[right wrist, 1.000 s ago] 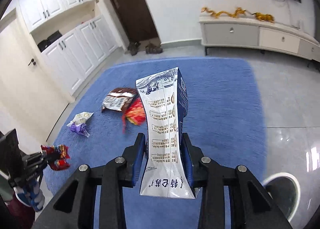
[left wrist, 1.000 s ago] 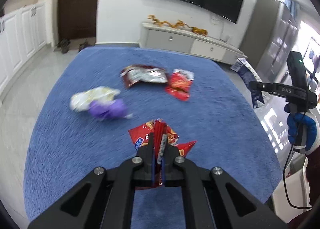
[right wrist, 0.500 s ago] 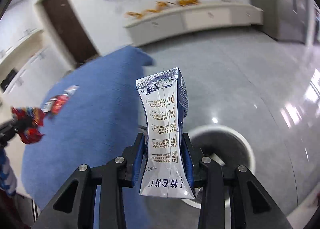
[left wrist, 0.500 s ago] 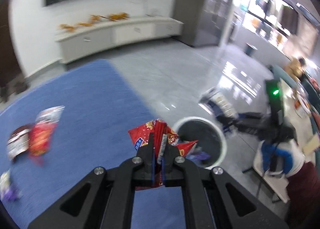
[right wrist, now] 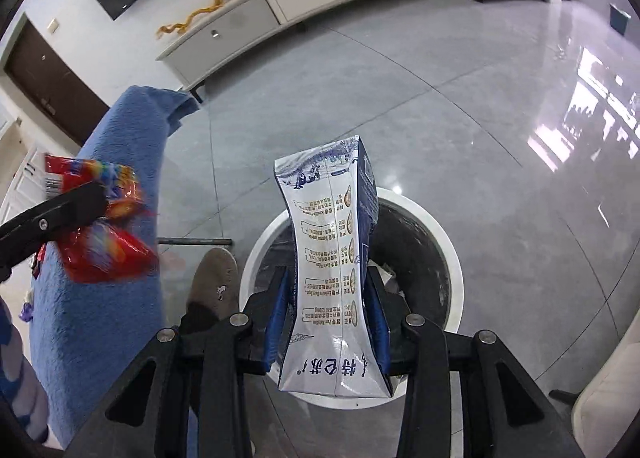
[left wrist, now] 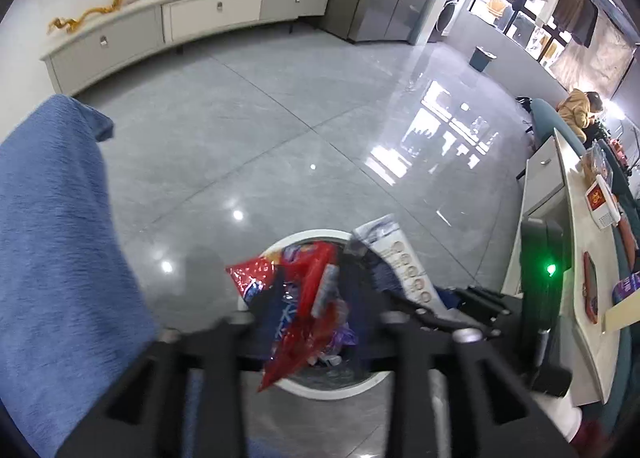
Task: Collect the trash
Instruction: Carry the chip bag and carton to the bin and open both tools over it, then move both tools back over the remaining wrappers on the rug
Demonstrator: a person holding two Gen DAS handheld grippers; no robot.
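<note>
My left gripper (left wrist: 312, 318) has its jaws spread wide. The red snack wrapper (left wrist: 308, 298) hangs loose and blurred between them, over the round white-rimmed bin (left wrist: 340, 386). My right gripper (right wrist: 326, 322) is shut on a crushed blue and white milk carton (right wrist: 336, 270), held upright above the bin (right wrist: 448, 258). The carton (left wrist: 400, 258) and the right gripper (left wrist: 420, 294) show beside the wrapper in the left wrist view. The left gripper's finger (right wrist: 60, 214) with the red wrapper (right wrist: 104, 234) shows at the left of the right wrist view.
A blue cloth-covered table (left wrist: 52, 238) stands left of the bin. A person's slippered foot (right wrist: 212, 282) is by the bin's left side. A white low cabinet (left wrist: 180, 18) runs along the far wall. A pale desk (left wrist: 576, 258) stands at the right.
Both grippers have come over the bin. My left gripper has opened and the red wrapper is slipping free. The right gripper still holds the carton.
</note>
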